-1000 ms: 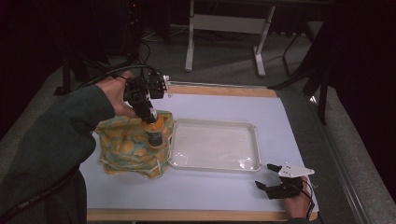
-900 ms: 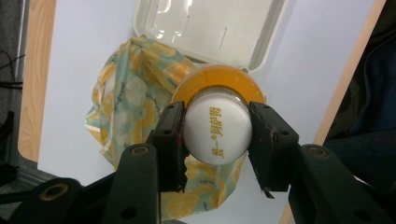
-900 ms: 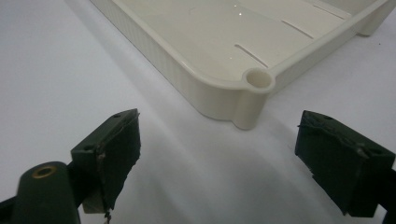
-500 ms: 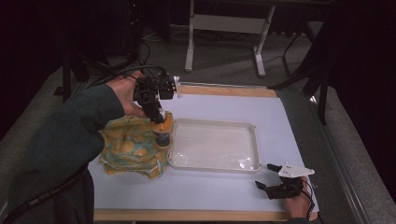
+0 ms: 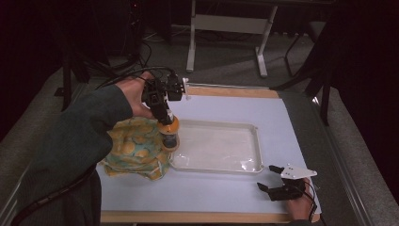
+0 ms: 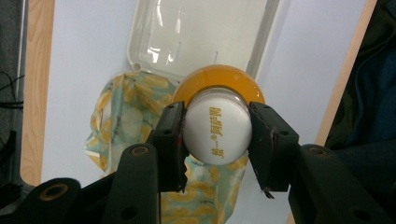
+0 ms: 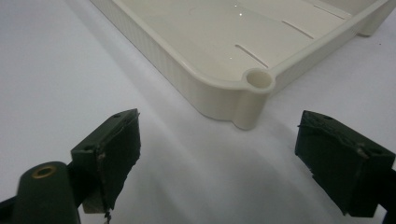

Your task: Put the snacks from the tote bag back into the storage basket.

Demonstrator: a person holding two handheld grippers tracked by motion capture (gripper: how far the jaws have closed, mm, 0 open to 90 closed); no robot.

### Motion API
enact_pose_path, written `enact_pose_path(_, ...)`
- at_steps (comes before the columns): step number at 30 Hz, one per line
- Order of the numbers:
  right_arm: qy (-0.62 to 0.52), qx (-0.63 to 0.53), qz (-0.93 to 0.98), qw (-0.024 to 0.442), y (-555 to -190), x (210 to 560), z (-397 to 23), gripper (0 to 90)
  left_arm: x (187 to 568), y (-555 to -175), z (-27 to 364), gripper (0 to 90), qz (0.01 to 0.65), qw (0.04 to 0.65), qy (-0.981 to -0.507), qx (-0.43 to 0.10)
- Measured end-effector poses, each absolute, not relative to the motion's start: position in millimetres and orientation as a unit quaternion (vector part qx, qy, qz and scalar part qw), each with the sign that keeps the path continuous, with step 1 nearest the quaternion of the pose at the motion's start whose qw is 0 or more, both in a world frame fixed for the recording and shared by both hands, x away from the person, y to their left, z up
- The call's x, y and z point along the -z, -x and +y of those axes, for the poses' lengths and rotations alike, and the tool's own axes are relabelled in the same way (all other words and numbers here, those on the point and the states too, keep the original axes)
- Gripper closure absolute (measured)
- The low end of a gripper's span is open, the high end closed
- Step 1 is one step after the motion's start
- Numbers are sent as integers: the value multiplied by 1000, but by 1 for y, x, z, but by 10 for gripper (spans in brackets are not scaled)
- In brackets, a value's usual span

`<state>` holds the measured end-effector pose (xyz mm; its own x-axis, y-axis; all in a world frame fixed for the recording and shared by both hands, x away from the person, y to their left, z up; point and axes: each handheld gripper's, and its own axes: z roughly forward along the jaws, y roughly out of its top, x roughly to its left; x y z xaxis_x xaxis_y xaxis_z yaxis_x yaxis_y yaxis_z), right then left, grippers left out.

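A: What is sitting beside the white tray point(image 5: 254, 141)?

B: A lemon-print cloth point(image 5: 134, 153), at its left end. The left gripper point(image 5: 165, 123) is clamping a small orange-and-white bottle point(image 6: 217, 122) and has been carrying it from above the cloth to the tray's left rim, likely for placing inside. The right gripper point(image 5: 276, 181) is resting wide open and empty near the tray's front right corner.

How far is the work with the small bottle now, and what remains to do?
Done: the left hand-held gripper is shut on the bottle and holds it above the patterned cloth, at the tray's edge. In hand: carrying it. Left, probably: setting it in the tray, which holds nothing yet. The right hand-held gripper rests open near the tray's corner.
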<state>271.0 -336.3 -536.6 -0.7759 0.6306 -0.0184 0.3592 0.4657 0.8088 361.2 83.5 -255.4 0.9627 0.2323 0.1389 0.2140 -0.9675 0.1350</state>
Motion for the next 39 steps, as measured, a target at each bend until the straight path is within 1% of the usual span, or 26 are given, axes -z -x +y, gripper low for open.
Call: enact_pose_path(39, -292, -424, 842, 160, -271, 537, -336, 139, 269, -366, 56, 594, 92, 68, -991, -76)
